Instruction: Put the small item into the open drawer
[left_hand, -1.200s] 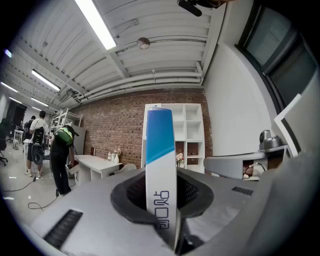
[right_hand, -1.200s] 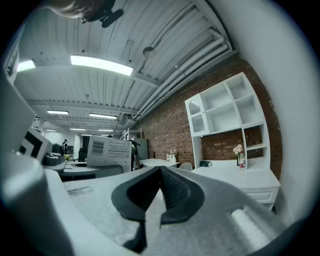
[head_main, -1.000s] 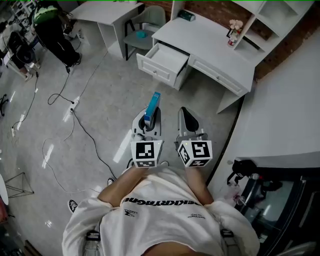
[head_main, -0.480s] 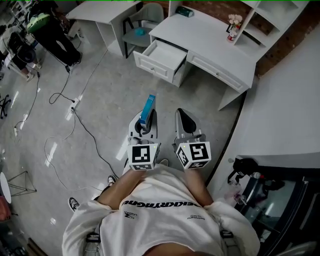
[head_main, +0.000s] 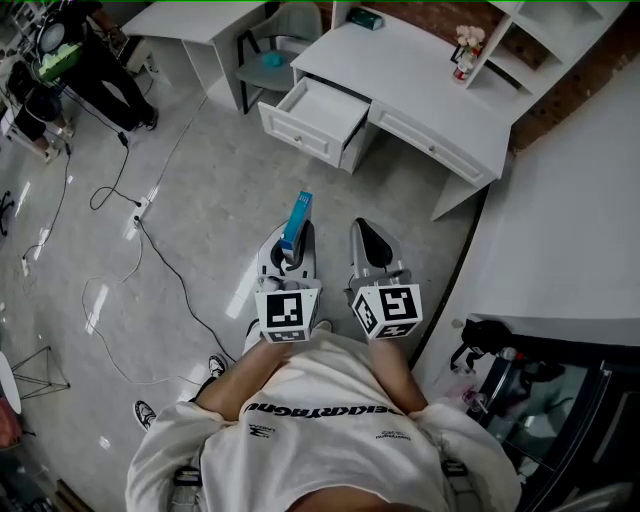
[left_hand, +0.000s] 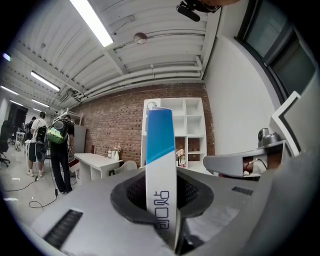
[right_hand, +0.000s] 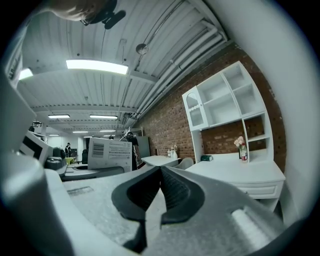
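Grey floor (head_main: 215, 190) stretches from you to the white tabletop (head_main: 430, 85). Your left tongs (head_main: 289, 246) are clamped on the small blue-and-white box (head_main: 299, 212), which stands upright. Your right tongs (head_main: 366, 230), just beside at 3 o'clock, are pressed together, empty. At 12 o'clock, well apart, the open drawer (head_main: 298, 134) juts out beyond the tabletop edge. A cable (head_main: 163, 262) trails at 9 o'clock.

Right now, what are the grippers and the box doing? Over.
Left gripper shut on box. Right gripper shut, empty. Drawer open, ahead, not reached. Nothing seen in the way.
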